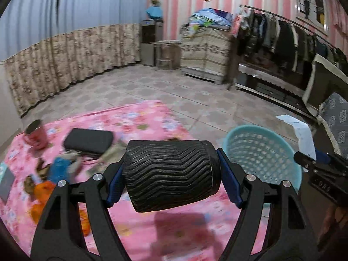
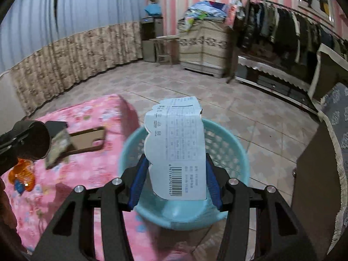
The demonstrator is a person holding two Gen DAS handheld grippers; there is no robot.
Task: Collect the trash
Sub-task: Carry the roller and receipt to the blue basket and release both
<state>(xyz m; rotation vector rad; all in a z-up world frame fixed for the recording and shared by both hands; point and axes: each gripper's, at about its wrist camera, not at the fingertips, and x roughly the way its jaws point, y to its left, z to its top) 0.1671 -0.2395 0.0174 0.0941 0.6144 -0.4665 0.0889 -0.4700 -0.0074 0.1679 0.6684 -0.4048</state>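
Note:
My left gripper [image 1: 174, 174] is shut on a black ribbed paper cup [image 1: 171, 174], held sideways above the pink floral mat [image 1: 141, 121]. It also shows at the left of the right wrist view [image 2: 30, 140]. My right gripper [image 2: 174, 174] is shut on a white printed package with a barcode [image 2: 177, 150], held over the light blue mesh basket [image 2: 228, 148]. The basket [image 1: 261, 152] stands on the floor by the mat's right edge, with the package [image 1: 302, 134] above its right rim.
On the mat lie a red cup [image 1: 35, 133], a black pouch [image 1: 89, 140], a brown phone case [image 2: 89, 140], an orange bottle [image 2: 21, 176] and mixed wrappers [image 1: 58, 169]. A grey padded seat [image 1: 337, 119] and a dark cabinet [image 2: 313, 184] stand at the right.

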